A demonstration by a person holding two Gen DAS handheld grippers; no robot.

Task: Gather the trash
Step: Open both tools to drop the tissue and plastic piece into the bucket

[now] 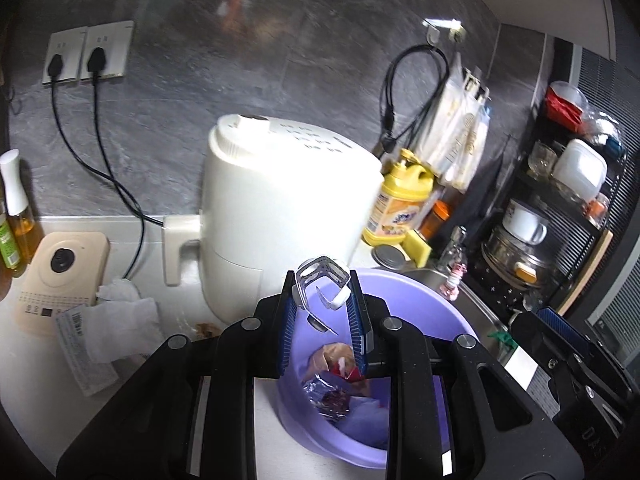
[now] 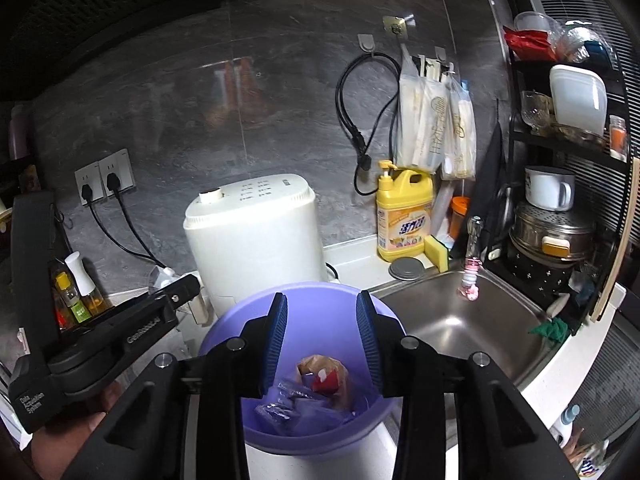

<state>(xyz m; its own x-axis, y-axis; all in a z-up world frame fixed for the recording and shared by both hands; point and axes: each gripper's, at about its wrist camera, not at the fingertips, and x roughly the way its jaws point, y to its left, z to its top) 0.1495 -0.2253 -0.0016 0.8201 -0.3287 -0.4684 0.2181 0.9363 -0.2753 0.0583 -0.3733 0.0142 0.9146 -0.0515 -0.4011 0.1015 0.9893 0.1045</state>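
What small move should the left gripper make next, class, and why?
Probably open the left gripper: it holds a clear plastic piece above the purple basin, where other trash already lies, so the piece would likely drop in.

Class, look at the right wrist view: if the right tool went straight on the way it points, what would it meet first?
Most likely the purple basin. The right tool is open and empty, aimed over its near rim toward the wrappers inside; depth is unclear.
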